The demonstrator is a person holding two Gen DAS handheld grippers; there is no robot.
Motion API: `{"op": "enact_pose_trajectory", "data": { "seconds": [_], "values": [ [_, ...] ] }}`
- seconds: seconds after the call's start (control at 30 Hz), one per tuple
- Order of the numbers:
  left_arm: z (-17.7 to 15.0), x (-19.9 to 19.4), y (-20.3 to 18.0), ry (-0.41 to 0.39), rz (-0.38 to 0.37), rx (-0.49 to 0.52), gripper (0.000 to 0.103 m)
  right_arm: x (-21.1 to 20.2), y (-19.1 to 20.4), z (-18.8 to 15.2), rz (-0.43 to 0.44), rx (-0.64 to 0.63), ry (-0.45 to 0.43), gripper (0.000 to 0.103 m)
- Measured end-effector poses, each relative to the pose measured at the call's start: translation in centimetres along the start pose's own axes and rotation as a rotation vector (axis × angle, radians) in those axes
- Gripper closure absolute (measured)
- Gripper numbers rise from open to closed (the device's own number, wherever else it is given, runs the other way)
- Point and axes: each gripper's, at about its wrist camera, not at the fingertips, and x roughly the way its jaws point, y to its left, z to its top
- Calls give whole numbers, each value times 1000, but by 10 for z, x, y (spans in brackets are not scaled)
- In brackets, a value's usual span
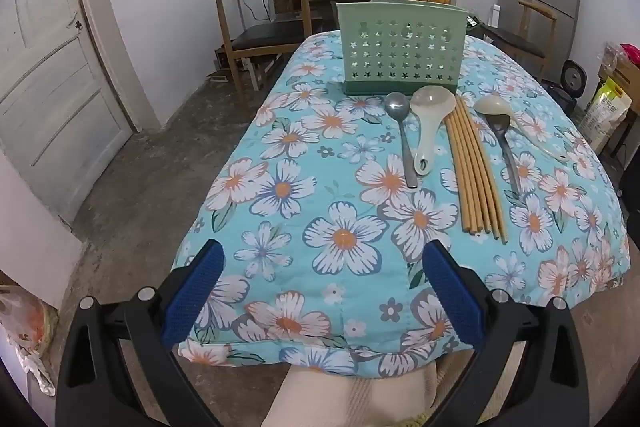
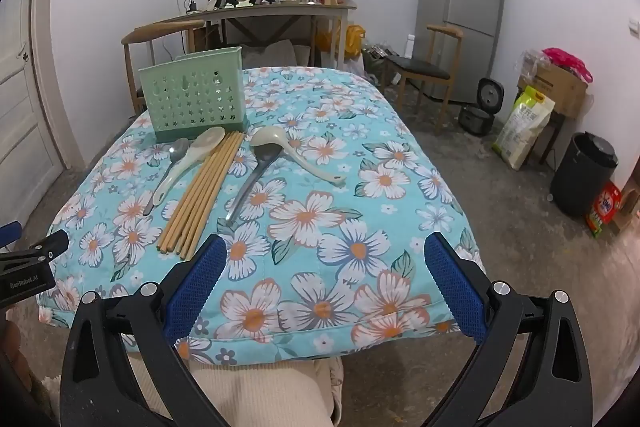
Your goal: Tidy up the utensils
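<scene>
A green perforated utensil holder [image 1: 401, 53] [image 2: 194, 95] stands upright toward the far end of the floral-covered table [image 1: 304, 227] [image 2: 360, 219]. In front of it lie a metal spoon [image 1: 401, 131] [image 2: 170, 167], a pale rice paddle [image 1: 428, 123] [image 2: 188, 159], a bundle of wooden chopsticks [image 1: 476, 171] [image 2: 202, 191], a dark metal spoon [image 1: 506, 151] [image 2: 252, 179] and a cream ladle [image 1: 516, 123] [image 2: 296, 155]. My left gripper [image 1: 322, 259] hovers open over the table's near edge, well short of the utensils. My right gripper [image 2: 325, 253] is open too, empty, just right of the chopstick ends.
Wooden chairs [image 1: 256, 27] [image 2: 424, 67] and a cluttered desk [image 2: 280, 7] stand beyond the table. A grey fridge [image 2: 460, 15], a black bin [image 2: 582, 173] and bags sit at the right. A door [image 1: 48, 87] is at the left. A person's light trouser leg [image 2: 260, 399] shows below.
</scene>
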Motion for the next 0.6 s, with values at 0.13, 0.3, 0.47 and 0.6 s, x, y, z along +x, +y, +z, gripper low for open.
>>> {"op": "enact_pose_trajectory", "data": {
  "seconds": [0.13, 0.3, 0.47, 0.6],
  "values": [
    [0, -1, 0, -14, 10, -1, 6, 0, 0, 1, 0, 1, -1, 8],
    [-1, -4, -1, -13, 22, -5, 6, -1, 0, 1, -1, -2, -4, 8],
    [-1, -3, -5, -11, 4, -2, 6, -1, 0, 1, -2, -2, -7, 8],
    [0, -4, -6, -12, 6, 1, 6, -1, 1, 1, -2, -2, -7, 8]
  ]
}}
